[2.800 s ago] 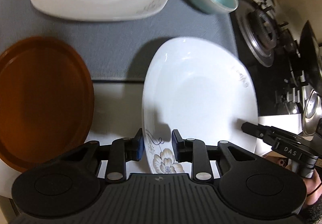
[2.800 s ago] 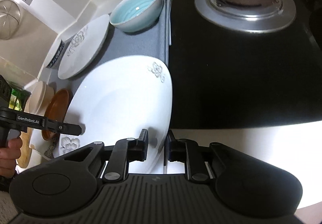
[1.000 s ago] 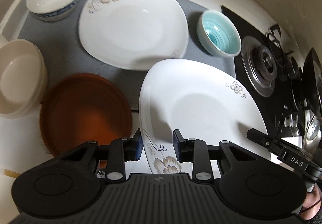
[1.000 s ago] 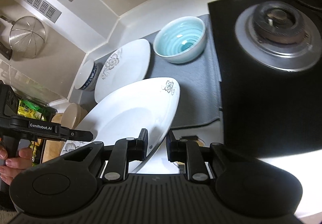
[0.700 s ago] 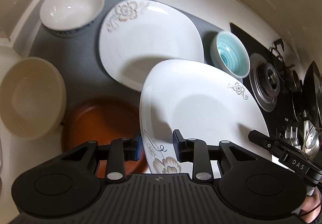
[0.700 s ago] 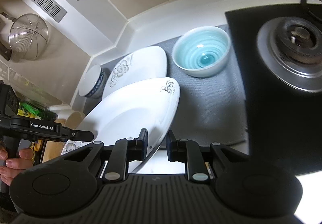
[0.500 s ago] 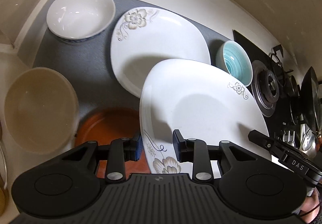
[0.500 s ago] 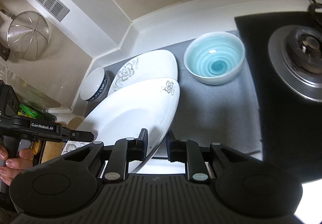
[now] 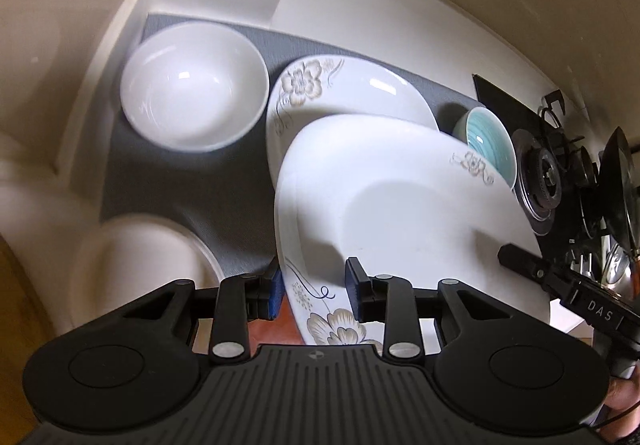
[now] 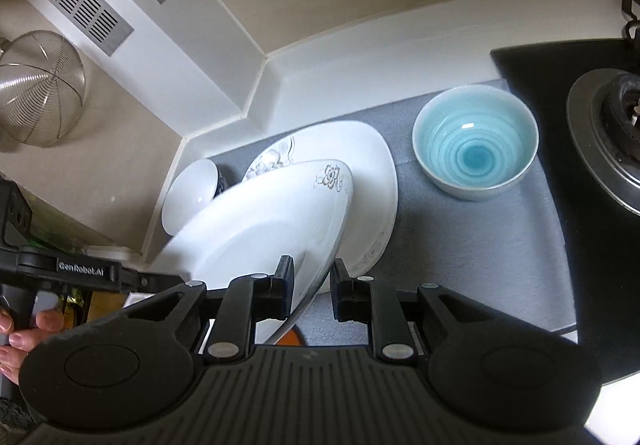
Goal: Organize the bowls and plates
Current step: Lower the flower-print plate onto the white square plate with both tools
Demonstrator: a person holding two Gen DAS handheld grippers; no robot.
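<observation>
1. Grey matting (image 10: 460,245) covers the counter in a kitchen corner, with the stove (image 10: 608,133) on the right and a wire strainer (image 10: 38,89) hanging on the far left wall.

2. Both tools hold one flowered white plate (image 9: 400,205) above the mat. The left gripper (image 9: 314,287) has its jaws drawn in on the near rim beside the big flower, and the right gripper (image 10: 312,287) pinches the opposite rim edge-on, so the plate spans the gap between the two tools.

3. Below and beyond it lies a matching second plate (image 10: 372,181) flat on the mat, partly covered by the held one. A white bowl (image 9: 194,101) sits to its far left, a blue bowl (image 10: 474,141) to its right, and a pale bowl (image 9: 136,273) near left.

4. Risks, as I judge them:
   - The held plate is tilted and gripped only at its thin rims; glazed china could slip if either tool eases off first.
   - If one side comes down before the other, an edge could strike the lower plate and chip it.
   - A sideways drift to the right could knock the blue bowl, which stands just beside the lower plate.
   - Landing off-centre would leave the stack uneven and prone to rocking.
</observation>
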